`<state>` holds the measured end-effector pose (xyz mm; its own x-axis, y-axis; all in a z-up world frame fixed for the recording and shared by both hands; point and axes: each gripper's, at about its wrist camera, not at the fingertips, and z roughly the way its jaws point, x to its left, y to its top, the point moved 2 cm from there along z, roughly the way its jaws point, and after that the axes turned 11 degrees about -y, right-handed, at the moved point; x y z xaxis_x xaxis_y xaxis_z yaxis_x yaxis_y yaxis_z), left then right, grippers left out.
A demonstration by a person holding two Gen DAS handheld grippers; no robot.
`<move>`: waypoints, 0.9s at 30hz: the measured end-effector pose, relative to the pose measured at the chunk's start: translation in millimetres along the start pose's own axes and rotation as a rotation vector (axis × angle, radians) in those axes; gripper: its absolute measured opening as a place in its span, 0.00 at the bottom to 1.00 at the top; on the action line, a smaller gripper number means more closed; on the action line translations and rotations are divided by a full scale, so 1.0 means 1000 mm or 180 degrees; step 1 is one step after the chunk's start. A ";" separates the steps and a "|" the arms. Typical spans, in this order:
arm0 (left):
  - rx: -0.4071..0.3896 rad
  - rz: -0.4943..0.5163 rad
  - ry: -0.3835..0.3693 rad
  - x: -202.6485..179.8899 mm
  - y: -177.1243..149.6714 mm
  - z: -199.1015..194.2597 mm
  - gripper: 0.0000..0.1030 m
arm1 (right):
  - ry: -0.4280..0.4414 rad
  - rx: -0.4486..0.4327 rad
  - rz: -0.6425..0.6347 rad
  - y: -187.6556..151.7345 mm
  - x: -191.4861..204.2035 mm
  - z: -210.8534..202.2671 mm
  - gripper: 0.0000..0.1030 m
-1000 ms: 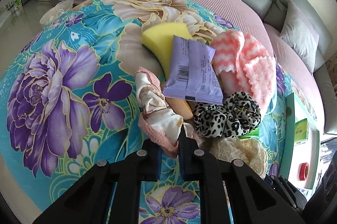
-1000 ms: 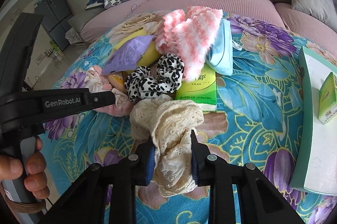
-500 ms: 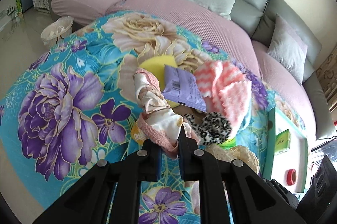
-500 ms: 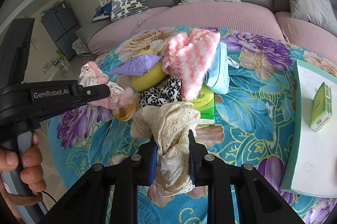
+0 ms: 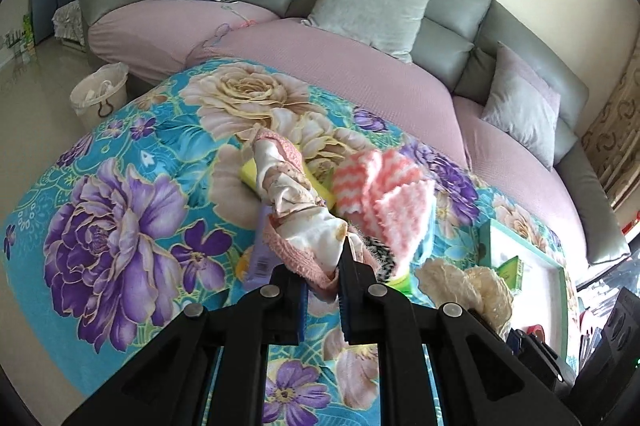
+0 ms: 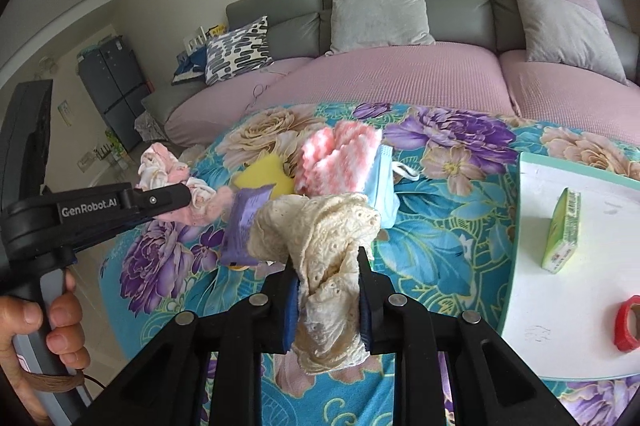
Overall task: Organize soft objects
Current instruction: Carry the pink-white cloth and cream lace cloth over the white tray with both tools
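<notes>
My left gripper [image 5: 323, 276] is shut on a pink-and-white floral scrunchie [image 5: 294, 210] and holds it well above the floral cloth; the scrunchie also shows in the right wrist view [image 6: 168, 170]. My right gripper [image 6: 327, 300] is shut on a cream lace scrunchie [image 6: 320, 238], lifted off the table; it also shows in the left wrist view [image 5: 468, 282]. Below lie a pink-and-white fluffy cloth [image 6: 340, 158], a yellow sponge [image 6: 264, 174], a purple packet [image 6: 244, 226] and a light blue item [image 6: 384, 186].
A white tray with a teal rim [image 6: 516, 226] lies at the right, holding a green box [image 6: 564, 230] and a red tape roll [image 6: 628, 322]. A grey and pink sofa [image 6: 400, 78] curves behind the table. A white basket [image 5: 100, 98] stands on the floor at left.
Both grippers have risen high above the table, each carrying its scrunchie. The pile of soft things now lies farther below.
</notes>
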<state>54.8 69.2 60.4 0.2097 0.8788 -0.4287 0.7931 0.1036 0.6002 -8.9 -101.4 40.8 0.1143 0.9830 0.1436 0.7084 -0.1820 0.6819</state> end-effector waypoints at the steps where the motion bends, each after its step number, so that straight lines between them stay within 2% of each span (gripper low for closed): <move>1: 0.0016 0.0029 -0.0018 -0.004 0.000 0.001 0.12 | -0.0008 -0.0012 0.0010 0.001 -0.002 -0.001 0.24; 6: 0.0060 0.0179 -0.0106 -0.027 -0.002 0.006 0.12 | -0.0134 -0.0063 0.0101 0.006 -0.020 -0.007 0.24; 12: 0.0138 0.0443 -0.0236 -0.069 -0.006 0.014 0.12 | -0.0387 -0.0159 0.0349 0.011 -0.063 -0.020 0.24; 21: 0.0365 0.0934 -0.0600 -0.151 -0.025 0.038 0.12 | -0.0997 -0.0209 0.0881 0.008 -0.155 -0.047 0.24; 27: 0.0686 0.1218 -0.0740 -0.192 -0.050 0.066 0.12 | -0.1370 -0.0187 0.1173 -0.003 -0.208 -0.060 0.25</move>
<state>12.6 -135.0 68.5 0.6114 0.7053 -0.3589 0.7294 -0.3264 0.6012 -76.6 -306.7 51.9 0.6287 0.7732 0.0828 0.5295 -0.5036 0.6827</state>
